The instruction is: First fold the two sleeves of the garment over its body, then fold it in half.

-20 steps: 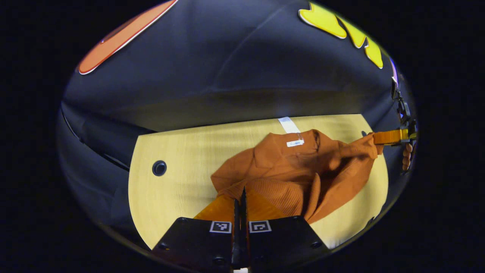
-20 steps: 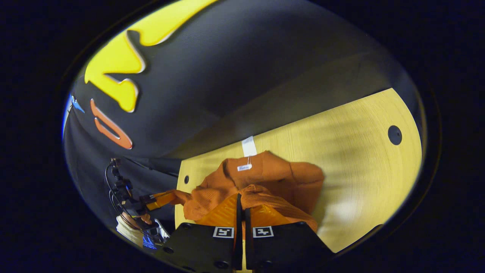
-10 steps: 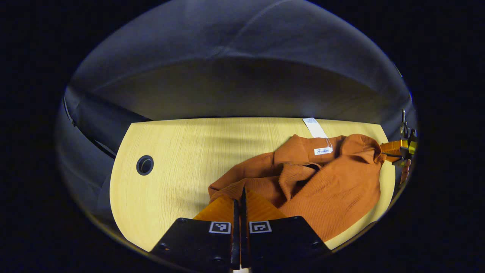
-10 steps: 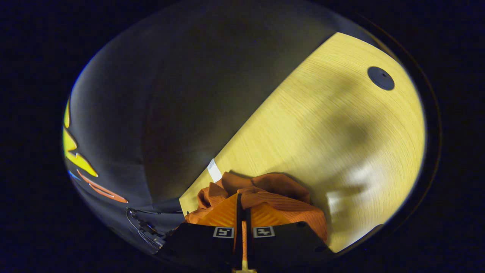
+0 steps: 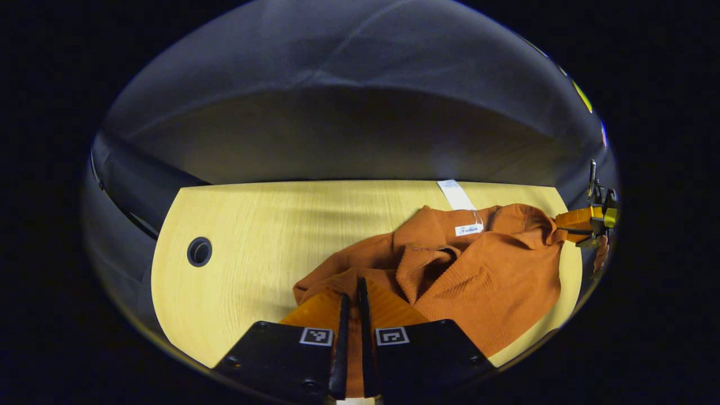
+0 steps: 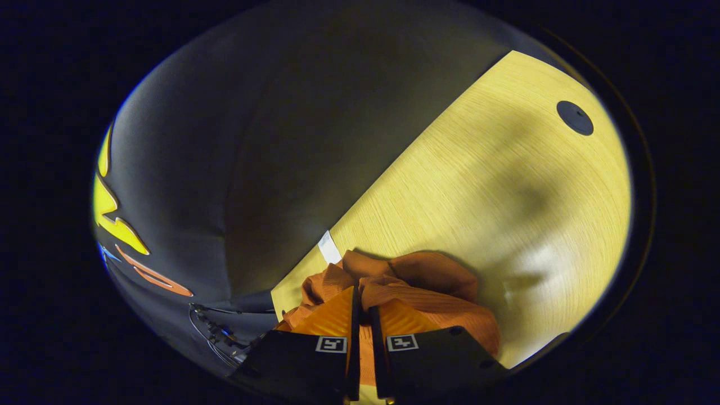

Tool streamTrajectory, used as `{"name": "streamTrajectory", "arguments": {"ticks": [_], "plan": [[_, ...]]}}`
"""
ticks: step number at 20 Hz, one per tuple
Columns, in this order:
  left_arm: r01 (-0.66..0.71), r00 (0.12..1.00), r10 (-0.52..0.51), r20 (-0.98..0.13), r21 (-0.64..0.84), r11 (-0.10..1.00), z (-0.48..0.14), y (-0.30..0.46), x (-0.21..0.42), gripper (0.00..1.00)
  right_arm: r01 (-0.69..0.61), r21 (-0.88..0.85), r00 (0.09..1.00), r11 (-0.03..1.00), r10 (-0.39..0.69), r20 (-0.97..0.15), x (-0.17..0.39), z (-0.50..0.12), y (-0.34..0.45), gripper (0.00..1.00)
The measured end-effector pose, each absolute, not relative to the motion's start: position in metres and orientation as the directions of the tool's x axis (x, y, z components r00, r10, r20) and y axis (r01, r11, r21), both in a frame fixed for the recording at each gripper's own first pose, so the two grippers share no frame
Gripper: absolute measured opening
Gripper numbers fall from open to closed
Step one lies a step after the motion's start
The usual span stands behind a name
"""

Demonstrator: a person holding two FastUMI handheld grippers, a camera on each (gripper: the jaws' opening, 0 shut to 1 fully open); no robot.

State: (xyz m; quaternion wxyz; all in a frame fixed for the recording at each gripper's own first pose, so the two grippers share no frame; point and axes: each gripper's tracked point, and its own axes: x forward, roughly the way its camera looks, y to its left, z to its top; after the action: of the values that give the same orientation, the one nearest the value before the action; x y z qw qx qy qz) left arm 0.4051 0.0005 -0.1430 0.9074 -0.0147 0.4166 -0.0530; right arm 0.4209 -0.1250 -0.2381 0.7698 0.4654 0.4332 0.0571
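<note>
1. Left gripper view: an orange ribbed knit sweater (image 5: 484, 275) lies bunched on a pale wooden table (image 5: 253, 225), toward its right half. A white hang tag (image 5: 468, 229) sits at the collar, and a white strip (image 5: 455, 194) lies on the table just behind it. The left gripper (image 5: 351, 292) is at the bottom, its jaws a narrow slit apart with orange fabric between them; they appear clamped on an edge of the sweater. At the far right, the right gripper (image 5: 585, 218) pinches another part of the sweater, with a hand (image 5: 601, 253) just below it. A round cable hole (image 5: 199, 251) sits well apart at the table's left.

2. Right gripper view: the right gripper (image 6: 363, 304) is at the bottom, jaws nearly together with orange fabric in the slit, seemingly gripping the sweater (image 6: 427, 292). The cloth is heaped just ahead of it, near the table (image 6: 506, 197) edge. A dark round cap (image 6: 575, 117) lies far off.

3. Risks, as a judgement: the sweater looks rumpled, with no sleeve clearly laid flat, so folding now could trap creases or a hidden sleeve underneath. Each grip holds only a thin edge; uneven pulling could let the knit slip free or stretch. The cloth lies near the table edge and could slide off if dragged that way.
</note>
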Motion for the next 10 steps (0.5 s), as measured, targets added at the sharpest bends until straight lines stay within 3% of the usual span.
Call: {"name": "streamTrajectory", "arguments": {"ticks": [1, 3, 4, 5, 6, 7, 8, 10], "plan": [[0.090, 0.653, -0.111, -0.749, -0.068, 0.994, -0.142, -0.001, 0.405, 0.31, 0.319, 0.789, 0.630, 0.525, 0.505, -0.591, 0.423, -0.232, -0.123, 0.11], [0.109, 0.644, -0.108, -0.757, -0.049, 0.993, -0.143, -0.004, 0.404, 0.56, 0.332, 0.832, 0.647, 0.445, 0.534, -0.544, 0.428, -0.220, -0.118, 0.11], [0.120, 0.643, -0.111, -0.758, -0.043, 0.992, -0.141, -0.006, 0.405, 0.64, 0.335, 0.831, 0.652, 0.444, 0.527, -0.545, 0.429, -0.221, -0.122, 0.11], [0.125, 0.650, -0.115, -0.751, -0.044, 0.991, -0.137, -0.008, 0.404, 0.68, 0.347, 0.829, 0.654, 0.439, 0.520, -0.549, 0.428, -0.223, -0.127, 0.11], [0.127, 0.649, -0.125, -0.750, -0.054, 0.990, -0.132, -0.011, 0.402, 0.65, 0.357, 0.832, 0.662, 0.424, 0.514, -0.546, 0.429, -0.221, -0.132, 0.11], [0.134, 0.649, -0.146, -0.747, -0.077, 0.988, -0.128, -0.018, 0.399, 0.77, 0.363, 0.836, 0.669, 0.412, 0.509, -0.542, 0.428, -0.219, -0.136, 0.18], [0.134, 0.659, -0.159, -0.735, -0.094, 0.987, -0.122, -0.022, 0.398, 0.71, 0.363, 0.843, 0.680, 0.397, 0.506, -0.531, 0.429, -0.217, -0.138, 0.21], [0.141, 0.697, -0.170, -0.697, -0.099, 0.985, -0.116, -0.023, 0.408, 0.74, 0.369, 0.856, 0.696, 0.362, 0.503, -0.513, 0.431, -0.213, -0.137, 0.21]]}}
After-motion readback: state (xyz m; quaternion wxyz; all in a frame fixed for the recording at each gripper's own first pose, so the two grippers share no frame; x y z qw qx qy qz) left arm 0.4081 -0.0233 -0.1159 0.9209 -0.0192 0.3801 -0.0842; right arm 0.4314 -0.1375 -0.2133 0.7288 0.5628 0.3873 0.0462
